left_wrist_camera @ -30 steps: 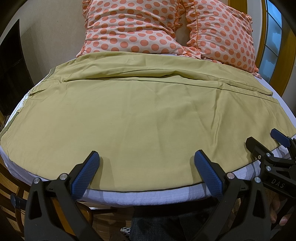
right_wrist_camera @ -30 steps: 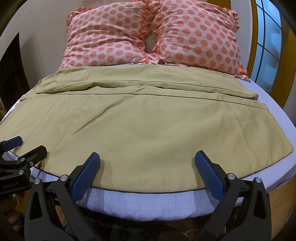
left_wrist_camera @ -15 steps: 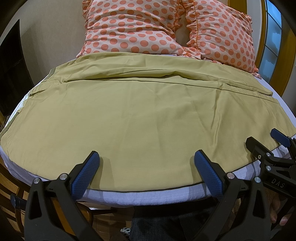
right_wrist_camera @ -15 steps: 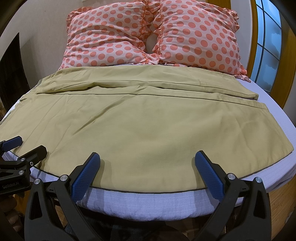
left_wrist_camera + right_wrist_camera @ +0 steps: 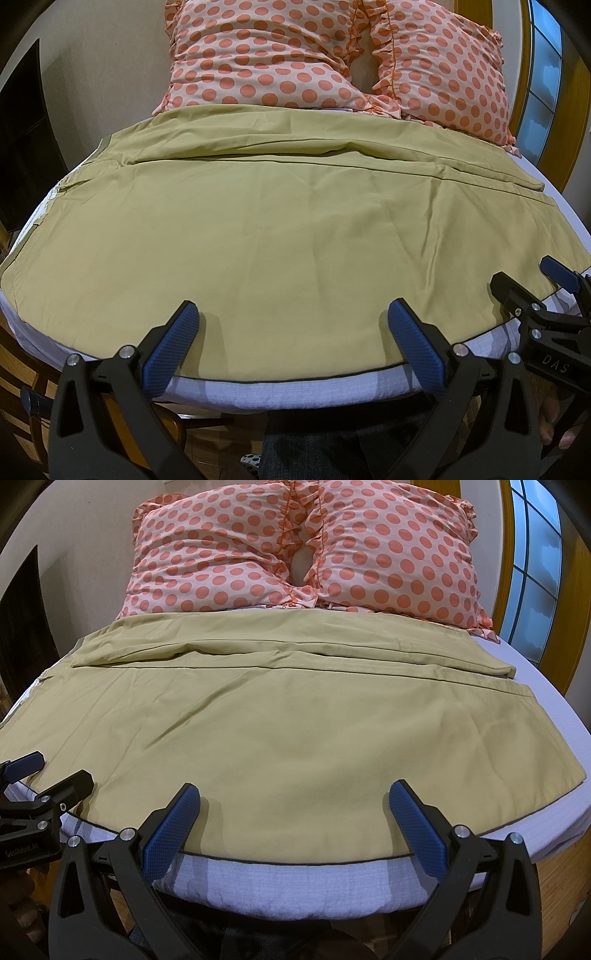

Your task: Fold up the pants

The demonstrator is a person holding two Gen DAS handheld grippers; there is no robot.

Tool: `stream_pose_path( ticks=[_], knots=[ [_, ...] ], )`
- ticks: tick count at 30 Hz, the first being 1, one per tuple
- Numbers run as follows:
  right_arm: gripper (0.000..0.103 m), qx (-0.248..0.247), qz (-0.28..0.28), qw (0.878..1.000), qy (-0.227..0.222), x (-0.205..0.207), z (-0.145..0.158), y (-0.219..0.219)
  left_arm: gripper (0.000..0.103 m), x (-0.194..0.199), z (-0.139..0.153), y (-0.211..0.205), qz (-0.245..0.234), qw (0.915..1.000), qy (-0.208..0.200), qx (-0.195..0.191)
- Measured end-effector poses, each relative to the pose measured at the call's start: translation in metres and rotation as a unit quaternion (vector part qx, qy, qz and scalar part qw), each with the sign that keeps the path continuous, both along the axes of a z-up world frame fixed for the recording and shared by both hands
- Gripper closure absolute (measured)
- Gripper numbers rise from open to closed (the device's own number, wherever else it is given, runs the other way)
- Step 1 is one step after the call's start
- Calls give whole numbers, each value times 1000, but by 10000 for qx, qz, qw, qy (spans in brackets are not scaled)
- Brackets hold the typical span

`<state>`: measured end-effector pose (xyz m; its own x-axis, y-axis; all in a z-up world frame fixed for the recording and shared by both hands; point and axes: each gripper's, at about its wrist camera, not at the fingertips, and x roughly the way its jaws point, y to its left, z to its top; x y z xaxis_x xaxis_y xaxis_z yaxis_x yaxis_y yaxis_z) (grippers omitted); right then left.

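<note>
Left gripper (image 5: 291, 317): jaws spread wide, blue pads clear of any cloth, holding nothing; poised at the near edge of the bed, over the hem of the fabric. Also visible at the far left of the right wrist view (image 5: 48, 771), likewise parted.

Pants (image 5: 280, 229): olive-tan, spread flat across the bed, covering most of the mattress width; one leg lies nearer the grippers, the other behind it with a long crease between them. Near edge runs just short of the mattress edge; far edge lies against the pillows. Right wrist view (image 5: 295, 716) shows the right-hand end squared off.

Bed sheet (image 5: 295, 882): pale lavender-white, textured, showing as a strip below the near hem and at the right side.

Pillows (image 5: 295, 550): two, peach with orange dots, ruffled edges, side by side and touching at the head of the bed.

Right gripper (image 5: 293, 799): jaws equally wide apart, empty, at the near edge over the hem; seen at the right margin of the left wrist view (image 5: 528, 277).

Window (image 5: 532, 565): wooden frame, blue panes, far right.
</note>
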<state>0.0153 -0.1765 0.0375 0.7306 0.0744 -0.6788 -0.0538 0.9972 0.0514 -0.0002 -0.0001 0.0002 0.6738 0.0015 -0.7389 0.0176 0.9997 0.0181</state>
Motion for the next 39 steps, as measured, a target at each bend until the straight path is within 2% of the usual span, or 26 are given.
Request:
stream_pose_path(
  ticks=[21, 23, 25, 28, 30, 32, 34, 35, 36, 39],
  knots=[
    [1, -23, 90, 9999, 71, -1, -5, -4, 2, -2, 3, 0, -65, 10000, 58, 11],
    [1, 0, 288, 9994, 207, 6, -3, -8, 2, -4, 3, 1, -128, 9999, -4, 22],
    [1, 141, 258, 9987, 410, 15, 3, -19, 2, -4, 4, 1, -187, 9998, -28, 36],
    [1, 414, -287, 9980, 379, 48, 33, -65, 2, 2, 10, 1, -221, 9996, -59, 178],
    [1, 551, -755, 9949, 369, 83, 52, -100, 2, 7, 23, 5, -203, 9991, -318, 195],
    [10, 576, -1233, 9894, 507, 117, 60, -128, 2, 13, 35, 10, -191, 9985, -504, 99],
    [34, 780, -1819, 9767, 833, 171, 64, -165, 2, 20, 45, 16, -197, 9975, -672, -30],
    [36, 862, -1996, 9714, 952, 189, 63, -176, 2, 25, 49, 18, -188, 9970, -753, -75],
    [37, 1049, -2356, 9590, 1174, 222, 59, -196, 2, 28, 52, 20, -175, 9966, -798, -96],
    [41, 1253, -3001, 9342, 1470, 275, 43, -230, 2, 41, 57, 26, -140, 9950, -963, -202]
  ],
)
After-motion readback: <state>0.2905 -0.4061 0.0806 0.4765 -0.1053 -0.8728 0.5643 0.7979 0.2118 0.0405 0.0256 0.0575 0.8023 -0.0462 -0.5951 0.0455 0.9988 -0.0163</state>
